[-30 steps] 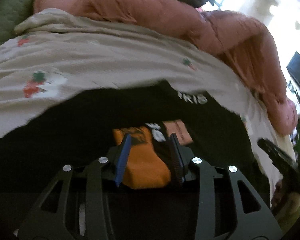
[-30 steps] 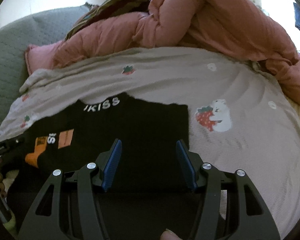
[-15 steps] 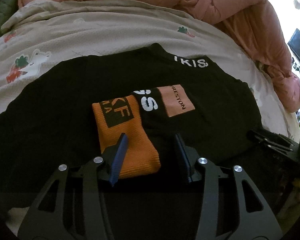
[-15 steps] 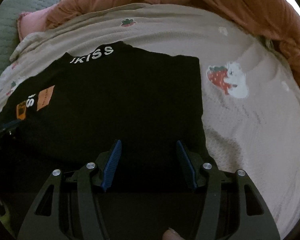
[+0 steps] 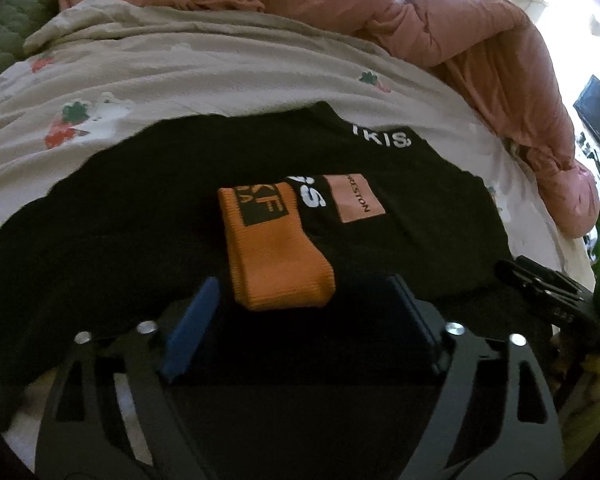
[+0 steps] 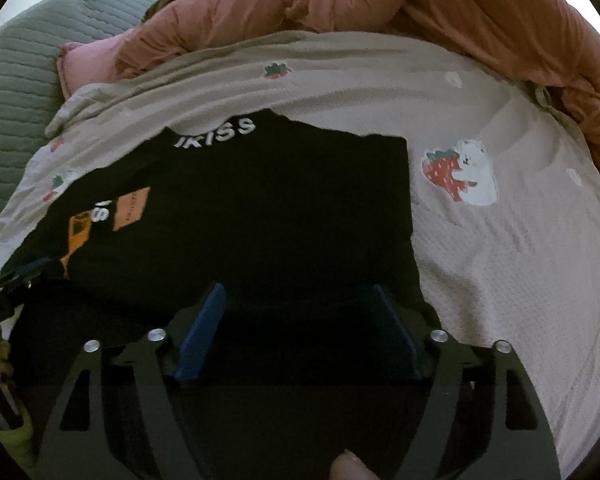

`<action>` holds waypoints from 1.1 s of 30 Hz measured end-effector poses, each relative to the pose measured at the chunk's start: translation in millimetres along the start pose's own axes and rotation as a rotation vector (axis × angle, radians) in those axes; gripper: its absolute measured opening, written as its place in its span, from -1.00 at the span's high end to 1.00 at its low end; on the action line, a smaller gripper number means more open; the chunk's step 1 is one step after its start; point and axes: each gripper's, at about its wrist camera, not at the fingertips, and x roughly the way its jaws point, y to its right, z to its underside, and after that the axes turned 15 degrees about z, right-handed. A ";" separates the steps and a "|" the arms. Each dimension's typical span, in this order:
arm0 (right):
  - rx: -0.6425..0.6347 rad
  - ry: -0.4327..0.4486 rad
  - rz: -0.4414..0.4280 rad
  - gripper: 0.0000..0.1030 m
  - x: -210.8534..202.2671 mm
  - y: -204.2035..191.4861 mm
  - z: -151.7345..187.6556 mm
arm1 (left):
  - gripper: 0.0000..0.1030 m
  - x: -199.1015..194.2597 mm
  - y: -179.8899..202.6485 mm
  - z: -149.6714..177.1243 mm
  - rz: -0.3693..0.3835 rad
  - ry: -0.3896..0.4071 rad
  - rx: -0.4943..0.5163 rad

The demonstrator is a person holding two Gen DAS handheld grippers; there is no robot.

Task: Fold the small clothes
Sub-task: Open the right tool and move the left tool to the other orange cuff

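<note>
Black garment (image 6: 260, 208) spread flat; its right edge meets bare sheet (image 6: 500, 260).

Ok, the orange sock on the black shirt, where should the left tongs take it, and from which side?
Take the orange sock at its near rounded end, coming from the near edge of the black shirt. It lies flat and lengthwise away from the left tongs, whose jaws have just been opening and stand either side of that end without touching. The far end abuts the black sock, so avoid that.
</note>
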 end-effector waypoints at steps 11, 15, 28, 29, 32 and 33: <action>-0.013 0.073 -0.030 -0.87 -27.6 -18.4 -8.8 | -0.81 -46.9 5.0 3.6 -0.043 0.125 0.019; -0.019 0.091 -0.039 -0.87 -37.0 -23.7 -12.1 | -0.81 -57.4 5.6 8.2 -0.051 0.137 0.018; -0.042 0.169 -0.095 -0.89 -81.7 -45.8 -19.9 | -0.81 -106.0 -6.8 23.0 -0.130 0.193 -0.015; -0.044 0.174 -0.099 -0.89 -84.6 -48.9 -19.9 | -0.81 -110.8 -7.5 24.2 -0.137 0.200 -0.015; -0.059 0.182 -0.125 -0.89 -93.3 -63.4 -18.5 | -0.81 -124.8 -8.7 27.8 -0.155 0.217 -0.012; -0.065 0.185 -0.134 -0.89 -96.2 -68.6 -17.5 | -0.81 -128.6 -9.5 28.5 -0.160 0.223 -0.013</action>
